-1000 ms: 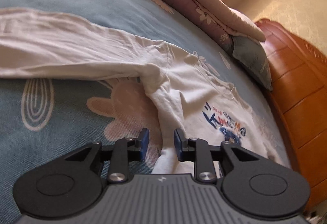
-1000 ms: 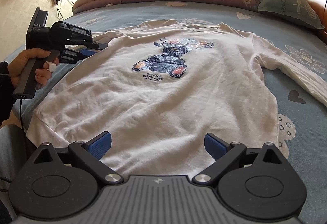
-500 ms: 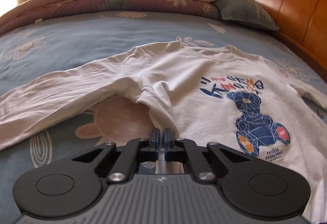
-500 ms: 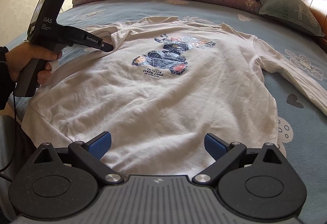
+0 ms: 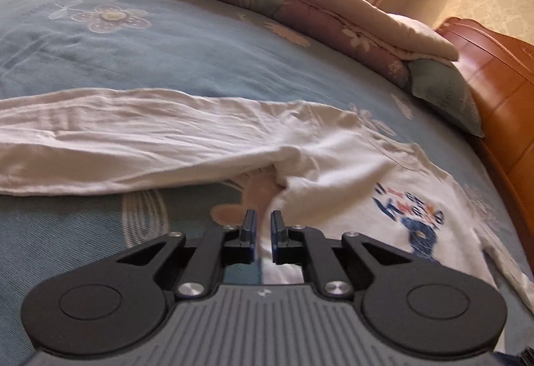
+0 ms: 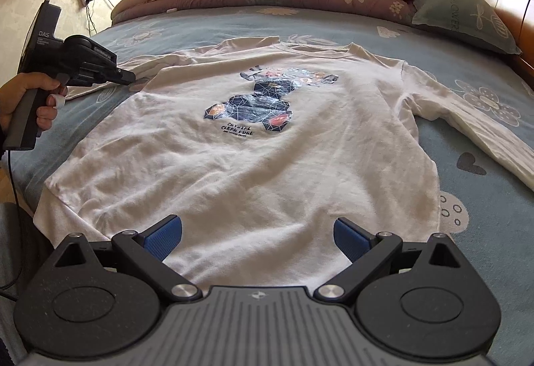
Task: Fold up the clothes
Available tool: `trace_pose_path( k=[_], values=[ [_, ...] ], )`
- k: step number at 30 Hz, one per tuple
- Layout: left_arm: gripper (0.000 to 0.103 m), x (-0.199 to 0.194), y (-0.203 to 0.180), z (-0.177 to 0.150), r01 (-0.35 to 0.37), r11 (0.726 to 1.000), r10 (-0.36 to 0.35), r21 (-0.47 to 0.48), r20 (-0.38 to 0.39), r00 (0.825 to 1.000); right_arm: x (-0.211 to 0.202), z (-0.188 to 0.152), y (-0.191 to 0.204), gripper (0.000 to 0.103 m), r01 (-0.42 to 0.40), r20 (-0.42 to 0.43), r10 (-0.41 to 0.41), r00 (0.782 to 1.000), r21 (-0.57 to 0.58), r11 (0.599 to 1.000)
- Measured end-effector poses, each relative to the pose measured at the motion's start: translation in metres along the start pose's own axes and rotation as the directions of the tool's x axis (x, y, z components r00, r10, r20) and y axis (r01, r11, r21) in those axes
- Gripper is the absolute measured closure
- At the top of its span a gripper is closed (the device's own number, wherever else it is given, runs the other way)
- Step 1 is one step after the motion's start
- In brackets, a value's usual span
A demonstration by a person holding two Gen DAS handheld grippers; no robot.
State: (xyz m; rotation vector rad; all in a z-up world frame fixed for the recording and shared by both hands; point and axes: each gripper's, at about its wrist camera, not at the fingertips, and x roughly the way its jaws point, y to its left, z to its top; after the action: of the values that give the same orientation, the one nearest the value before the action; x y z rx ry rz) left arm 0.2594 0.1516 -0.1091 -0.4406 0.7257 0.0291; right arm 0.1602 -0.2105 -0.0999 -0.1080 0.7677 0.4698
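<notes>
Holding both tools over the bed [image 6: 434,42], we see our left claw [image 5: 263,225] just reopened slightly beside the white shirt [image 6: 253,172], gripping nothing; our right claw [image 6: 258,234] gapes wide.

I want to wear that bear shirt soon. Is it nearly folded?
Not yet. Done: the white long-sleeved shirt lies spread flat, print up, on the blue bedspread. In hand: the left claw, its jaws narrowly apart and just reopening, sits at the shirt's armpit edge. The right claw waits open over the hem. Left: both sleeves and the body, all unfolded.
</notes>
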Motion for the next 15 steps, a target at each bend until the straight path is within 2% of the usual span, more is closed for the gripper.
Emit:
trace_pose_path(
  k=[3,4,6,9,10,12,15],
  values=[
    [0.086,0.002,-0.011,-0.014,0.099,0.995,-0.1,-0.016,-0.113,0.989,-0.002,0.001,0.0,0.003,-0.001,0.004,0.001,1.0,0.005,1.0],
    [0.084,0.005,-0.011,-0.021,0.113,0.993,-0.119,-0.043,-0.165,0.979,-0.003,0.001,0.0,0.003,-0.001,0.006,0.001,1.0,0.004,1.0],
    [0.084,0.007,-0.006,-0.03,0.105,0.993,-0.113,-0.053,-0.199,0.973,-0.005,0.001,0.0,0.003,0.003,0.008,-0.003,1.0,0.005,1.0],
    [0.091,-0.01,-0.008,-0.024,-0.048,0.999,0.05,0.018,-0.156,0.987,-0.012,0.001,-0.004,0.003,0.02,0.015,-0.02,1.0,0.014,1.0],
    [0.087,-0.016,-0.009,-0.022,-0.101,0.994,0.105,0.041,-0.138,0.985,-0.015,0.001,-0.006,0.003,0.031,0.021,-0.031,0.999,0.02,0.999],
    [0.082,-0.029,-0.015,-0.02,-0.071,0.995,0.08,0.075,-0.135,0.988,-0.021,0.0,-0.013,0.003,0.038,0.034,-0.04,0.999,0.043,0.998],
    [0.072,-0.046,-0.024,-0.03,0.032,0.998,-0.023,0.048,-0.181,0.983,-0.029,-0.001,-0.022,0.003,0.038,0.054,-0.043,0.998,0.084,0.996]
  ],
)
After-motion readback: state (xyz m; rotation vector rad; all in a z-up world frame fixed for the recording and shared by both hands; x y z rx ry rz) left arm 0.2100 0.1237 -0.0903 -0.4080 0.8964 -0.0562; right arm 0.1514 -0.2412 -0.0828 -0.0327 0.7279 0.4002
